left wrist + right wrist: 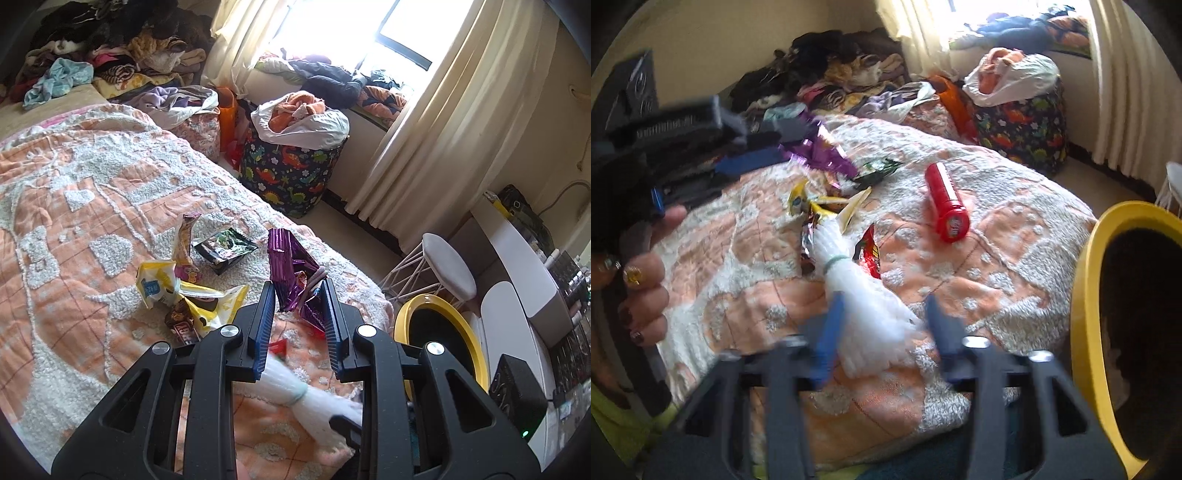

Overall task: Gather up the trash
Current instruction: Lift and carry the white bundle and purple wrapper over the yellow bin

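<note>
On the orange-and-white bedspread (74,229) lies a scatter of wrappers: yellow ones (159,284), a black packet (225,249) and a brown chocolate wrapper (181,325). My left gripper (299,286) is shut on a crumpled purple foil wrapper (288,266), held above the bed; the right wrist view shows this left gripper (783,142) too. My right gripper (882,306) is blurred. Its jaws close around the frayed end of a white bundle (864,306) tied with a green band. A red tube (945,203) and a red wrapper (868,251) lie beyond it.
A yellow-rimmed bin (1086,295) stands at the bed's right edge. A dinosaur-print hamper (291,173), a white stool (447,266) and a white desk (517,258) stand on the floor near the curtains. Clothes are piled at the bed's far end. A person's hand (642,280) grips the left tool.
</note>
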